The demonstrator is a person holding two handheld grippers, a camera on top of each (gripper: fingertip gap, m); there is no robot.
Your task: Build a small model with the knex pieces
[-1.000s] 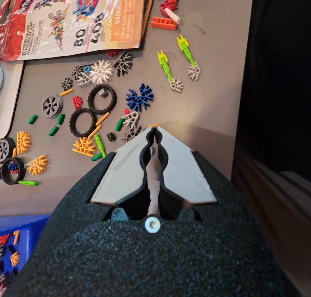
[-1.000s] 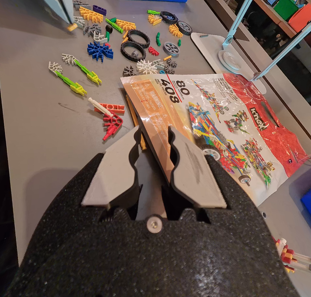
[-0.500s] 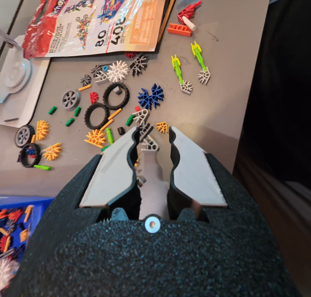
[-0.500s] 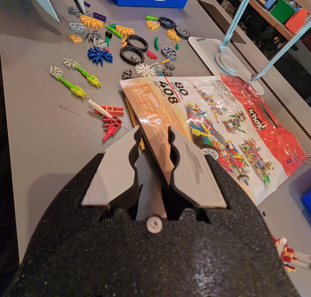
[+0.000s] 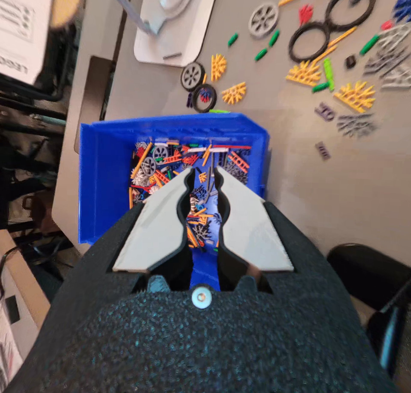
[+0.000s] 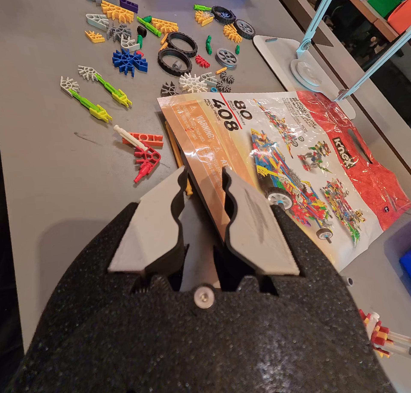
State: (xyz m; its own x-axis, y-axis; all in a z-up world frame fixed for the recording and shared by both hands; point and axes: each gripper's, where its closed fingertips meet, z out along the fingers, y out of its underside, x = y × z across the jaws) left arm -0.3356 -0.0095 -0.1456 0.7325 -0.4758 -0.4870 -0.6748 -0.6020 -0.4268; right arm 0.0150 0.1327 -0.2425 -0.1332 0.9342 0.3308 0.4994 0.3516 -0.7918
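My left gripper [image 5: 203, 172] is open and empty, held above a blue bin [image 5: 106, 159] full of small construction-toy pieces [image 5: 169, 159]. My right gripper [image 6: 203, 173] is open and empty, low over the grey table, its fingertips at the corner of a printed toy bag [image 6: 278, 150]. A long yellow rod [image 6: 175, 150] pokes out from under that bag beside the left fingertip. A red connector with a red rod [image 6: 146, 159], a white rod [image 6: 129, 136] and an orange piece [image 6: 151, 138] lie just left of the gripper. A small yellow connector [image 6: 94, 37] lies on the table at the far left.
Loose pieces lie across the table: black tyres [image 6: 178, 52], grey wheels [image 6: 226, 58], a blue connector [image 6: 130, 61], yellow connectors [image 5: 355, 96], green rods with grey ends [image 6: 89, 101]. A white lamp base [image 6: 287, 64] with light-blue arms stands at right. The table edge runs along the left. The gap from one gripper's tips to the other's is roughly 40 cm. My right gripper's tips are some 20 cm from the small yellow connector [image 6: 94, 37].
My left gripper opened, dropped a small yellow connector onto the table, then swung left over the blue bin. My right gripper has barely moved.
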